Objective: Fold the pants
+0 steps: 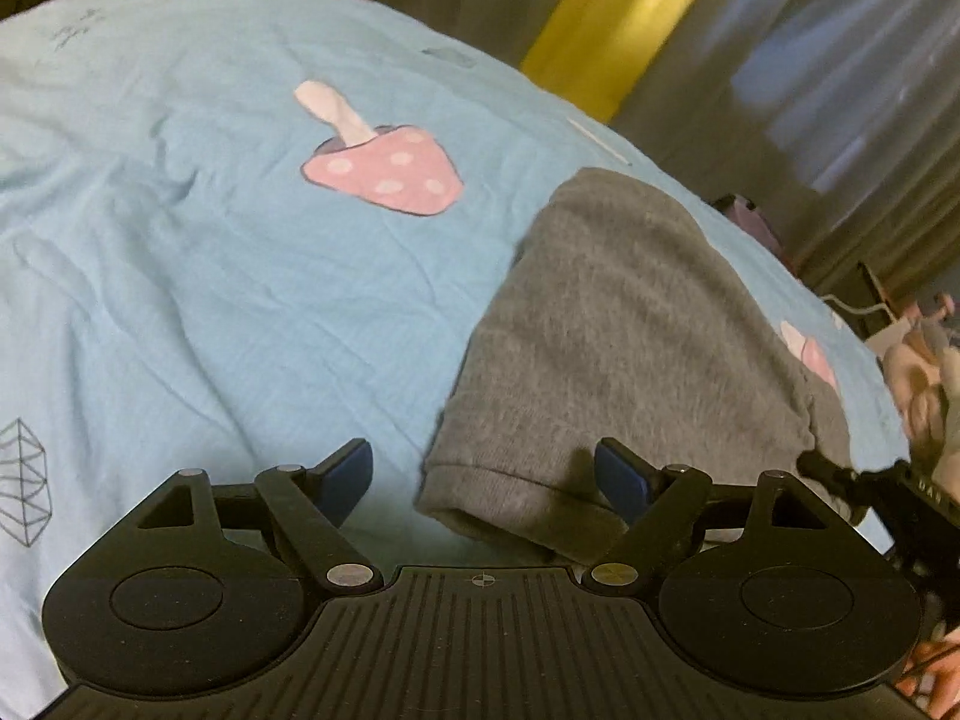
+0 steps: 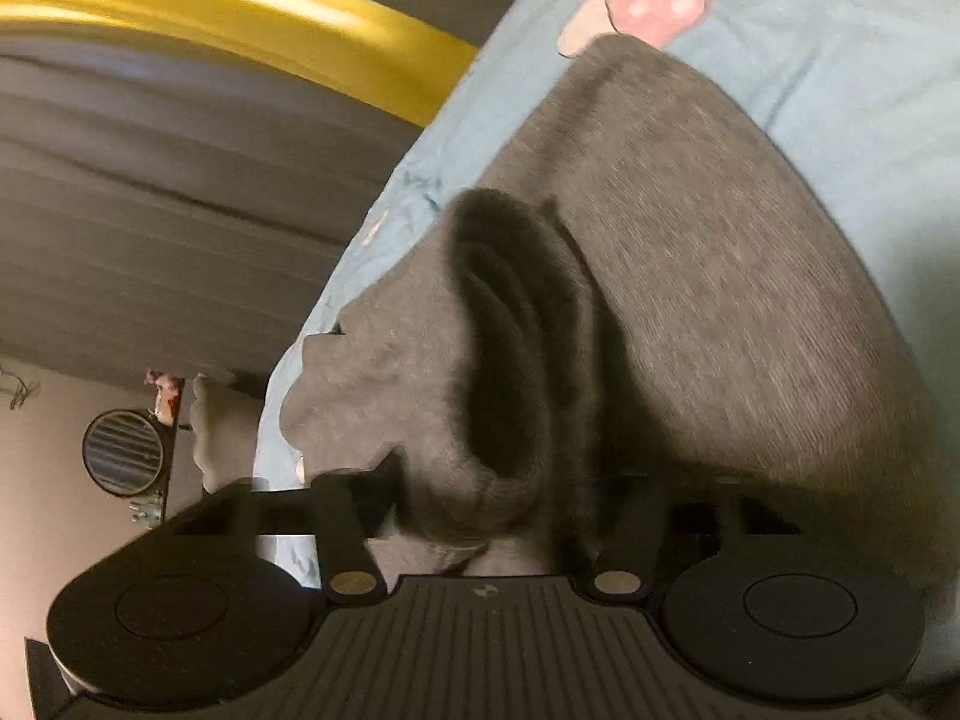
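The left gripper [image 1: 483, 480] stands wide open above the hem of the grey pants [image 1: 624, 324], holding nothing. The pants lie on the blue bed sheet [image 1: 180, 252]. The right gripper [image 2: 480, 516] pinches a bunched fold of the pants [image 2: 690, 276].

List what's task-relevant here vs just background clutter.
Task-relevant:
grey pants lying on the bed
left gripper, open at the hem
right gripper, grey fabric bunched between its fingers
blue mushroom-print bedsheet, the work surface

Background:
yellow curtain
round grille device
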Motion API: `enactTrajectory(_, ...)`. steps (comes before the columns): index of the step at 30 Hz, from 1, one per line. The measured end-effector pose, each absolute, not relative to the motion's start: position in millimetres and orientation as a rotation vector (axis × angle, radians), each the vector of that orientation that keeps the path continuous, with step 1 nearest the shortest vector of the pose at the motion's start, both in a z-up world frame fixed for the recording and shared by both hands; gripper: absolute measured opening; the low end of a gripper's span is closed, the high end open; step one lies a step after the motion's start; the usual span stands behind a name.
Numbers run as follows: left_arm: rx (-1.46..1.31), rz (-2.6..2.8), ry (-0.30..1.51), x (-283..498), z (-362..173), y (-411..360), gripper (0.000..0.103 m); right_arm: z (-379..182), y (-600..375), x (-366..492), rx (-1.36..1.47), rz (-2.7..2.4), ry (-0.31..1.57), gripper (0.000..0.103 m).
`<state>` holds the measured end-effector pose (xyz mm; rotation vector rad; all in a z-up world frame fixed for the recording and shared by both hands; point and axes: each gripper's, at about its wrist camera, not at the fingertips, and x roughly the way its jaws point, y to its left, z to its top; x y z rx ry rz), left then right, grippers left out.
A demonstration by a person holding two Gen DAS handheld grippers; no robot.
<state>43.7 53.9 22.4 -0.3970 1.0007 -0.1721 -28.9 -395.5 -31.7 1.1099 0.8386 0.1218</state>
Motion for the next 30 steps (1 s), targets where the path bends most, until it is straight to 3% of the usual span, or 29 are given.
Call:
enactTrajectory(6, -0.414, -0.166, 1.016, 37.9, 25.4, 53.5, 0.086, -30.6, -384.9, -23.4, 1.113, 0.066, 0.836, 0.057)
enactTrajectory(10, -0.425, -0.152, 1.011, 35.7, 26.2, 53.1, 0.086, -0.4, -365.7, -17.8, 0.995, 0.035, 0.795, 0.047)
enactTrajectory(20, -0.434, -0.138, 0.996, 29.0, 29.3, 53.6, 0.086, 89.6, -366.4, -29.8, 0.935, 0.15, 0.525, 0.045)
enactTrajectory(30, -0.425, -0.139, 1.011, 32.8, 27.4, 53.9, 0.086, 72.1, -397.0, -53.2, 0.873, 0.065, 0.547, 0.046)
